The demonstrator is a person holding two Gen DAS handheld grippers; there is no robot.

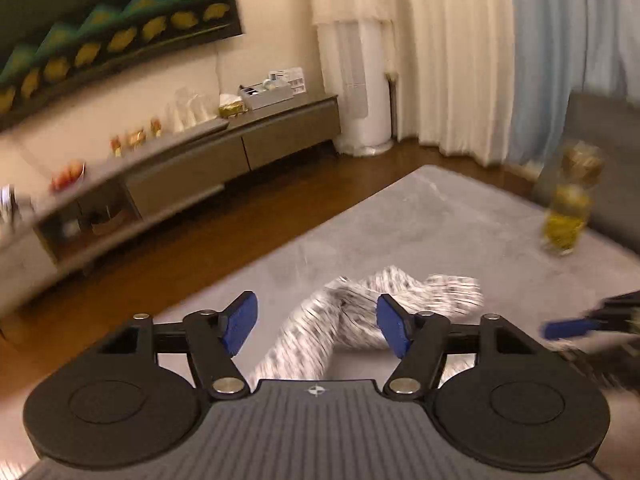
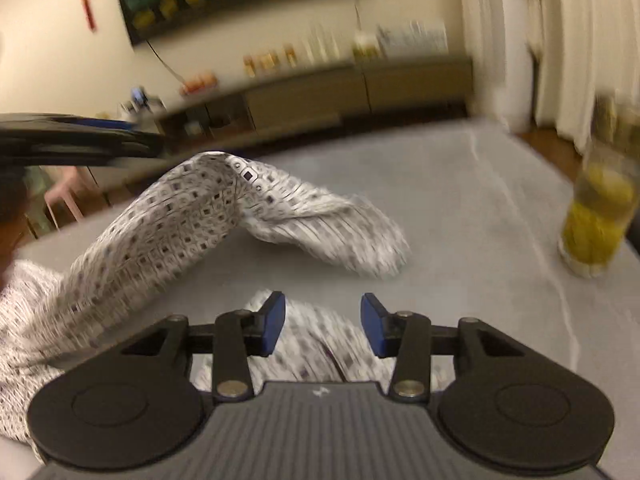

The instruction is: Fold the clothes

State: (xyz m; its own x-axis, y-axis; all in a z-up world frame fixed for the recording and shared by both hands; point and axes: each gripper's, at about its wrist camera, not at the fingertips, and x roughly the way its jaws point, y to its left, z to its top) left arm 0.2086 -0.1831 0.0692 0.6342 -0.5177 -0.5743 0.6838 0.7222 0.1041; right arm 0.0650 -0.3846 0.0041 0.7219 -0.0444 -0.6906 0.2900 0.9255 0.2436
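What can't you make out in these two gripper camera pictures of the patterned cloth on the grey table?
- White patterned garment: its type is unclear; the right gripper body hides its near part, and motion blur smears its far end.
- Left wrist view: the left gripper body covers the garment's near part; the pattern is blurred.
- Clear jar of yellow contents: contents unidentifiable, blurred.
- Sideboard items: too small and blurred.

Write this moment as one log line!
step: folding | shirt: crumpled on grey table | left tongs: open | right tongs: open, above shirt | held: nothing
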